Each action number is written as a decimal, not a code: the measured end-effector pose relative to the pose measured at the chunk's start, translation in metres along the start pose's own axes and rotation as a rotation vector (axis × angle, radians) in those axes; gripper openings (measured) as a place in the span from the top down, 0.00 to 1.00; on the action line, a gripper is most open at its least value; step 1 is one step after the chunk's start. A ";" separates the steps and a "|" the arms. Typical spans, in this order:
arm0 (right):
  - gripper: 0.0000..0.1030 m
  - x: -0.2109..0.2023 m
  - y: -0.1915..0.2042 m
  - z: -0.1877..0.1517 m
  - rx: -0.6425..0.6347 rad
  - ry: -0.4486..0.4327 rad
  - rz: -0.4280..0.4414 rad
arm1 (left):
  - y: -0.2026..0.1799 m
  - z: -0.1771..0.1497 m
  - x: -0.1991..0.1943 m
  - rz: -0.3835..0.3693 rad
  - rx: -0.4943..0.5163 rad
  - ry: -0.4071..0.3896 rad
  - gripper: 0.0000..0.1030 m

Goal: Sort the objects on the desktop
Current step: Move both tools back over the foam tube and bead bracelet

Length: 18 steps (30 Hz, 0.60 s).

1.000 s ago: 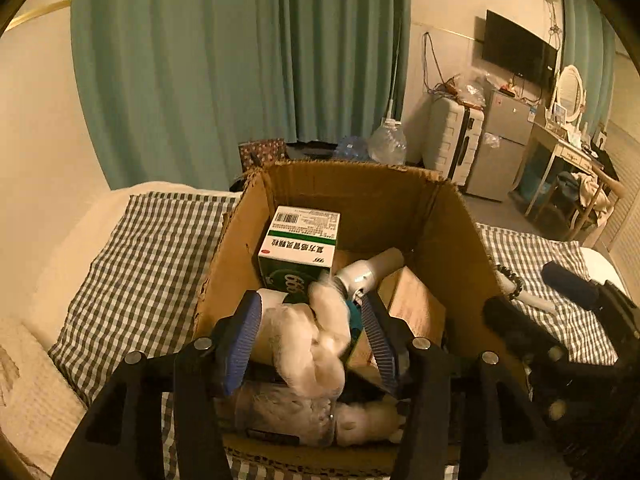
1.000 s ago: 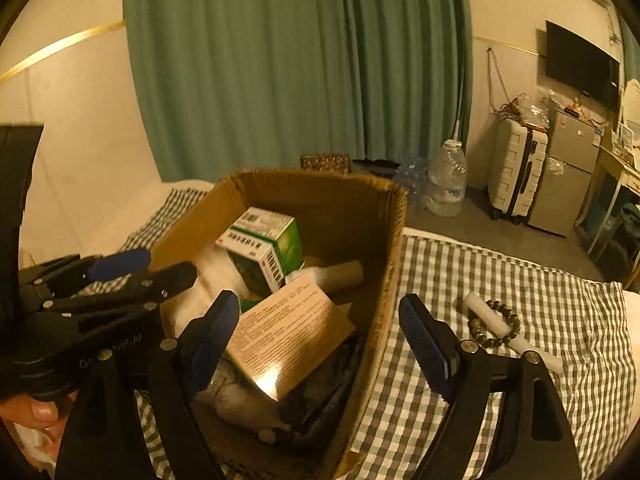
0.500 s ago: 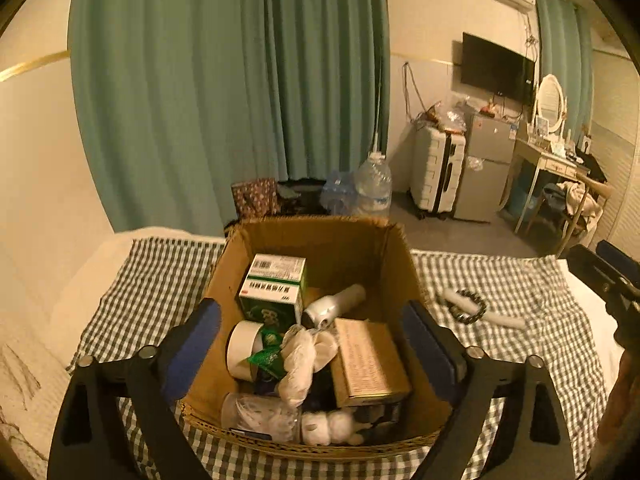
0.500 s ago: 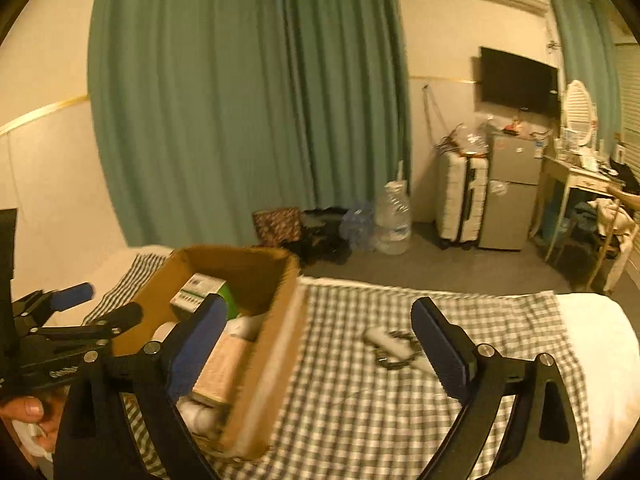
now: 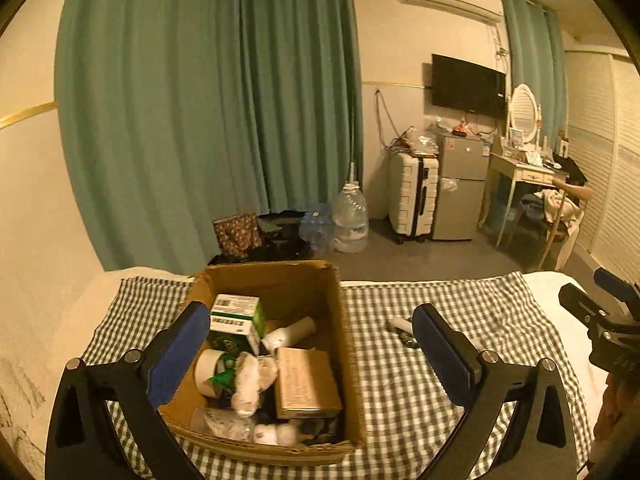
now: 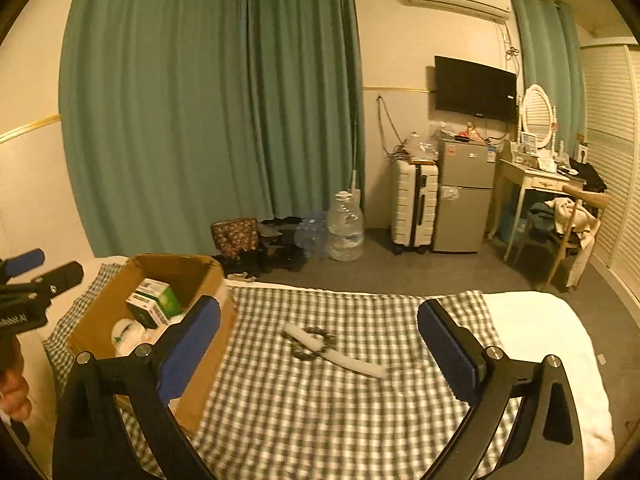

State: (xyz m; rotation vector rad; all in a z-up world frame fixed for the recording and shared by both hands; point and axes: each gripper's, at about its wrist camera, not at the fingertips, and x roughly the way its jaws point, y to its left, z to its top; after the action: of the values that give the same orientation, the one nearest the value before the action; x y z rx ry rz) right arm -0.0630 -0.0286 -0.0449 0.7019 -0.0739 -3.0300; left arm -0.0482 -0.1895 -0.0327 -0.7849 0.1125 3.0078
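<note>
A cardboard box [image 5: 336,312] [image 6: 100,312] stands on the checked cloth [image 5: 400,392] [image 6: 320,400]. It holds a green and white carton [image 5: 236,320], a tape roll [image 5: 206,372], a white fluffy item [image 5: 250,384], a tan box [image 5: 306,384] and a white tube [image 5: 288,332]. A white stick [image 6: 336,356] and a bead bracelet [image 6: 312,342] lie on the cloth to the box's right. My left gripper [image 5: 312,354] is open and empty above the box's near side. My right gripper [image 6: 320,352] is open and empty, above the stick.
The cloth covers a white bed [image 6: 560,340]. Beyond it stand green curtains [image 5: 208,120], a water jug [image 5: 350,220], a suitcase [image 5: 414,196], a small fridge [image 5: 460,188], a desk and chair [image 5: 556,208]. The other gripper shows at each view's edge [image 5: 608,328] [image 6: 28,280].
My left gripper let go of the white fluffy item in the box, opened wide and pulled back and up. My right gripper swung right, away from the box, over the stick and bracelet.
</note>
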 end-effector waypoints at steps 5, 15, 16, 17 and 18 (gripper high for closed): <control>0.03 -0.001 -0.033 -0.010 0.024 0.019 -0.025 | -0.027 -0.005 0.010 -0.018 0.043 0.021 0.00; 0.03 0.031 -0.067 -0.043 0.027 0.108 -0.038 | -0.068 -0.029 0.050 -0.060 0.084 0.094 0.00; 0.03 0.035 -0.069 -0.047 0.025 0.118 -0.035 | -0.072 -0.031 0.056 -0.064 0.086 0.105 0.00; 0.03 0.040 -0.071 -0.052 0.024 0.130 -0.033 | -0.076 -0.034 0.062 -0.068 0.087 0.116 0.00; 0.03 0.045 -0.074 -0.056 0.023 0.141 -0.032 | -0.080 -0.036 0.068 -0.073 0.088 0.127 0.00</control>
State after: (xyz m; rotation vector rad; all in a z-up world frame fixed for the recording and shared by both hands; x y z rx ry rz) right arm -0.0800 0.0409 -0.1188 0.9253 -0.0947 -3.0030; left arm -0.0857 -0.1122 -0.1021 -0.9489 0.2123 2.8617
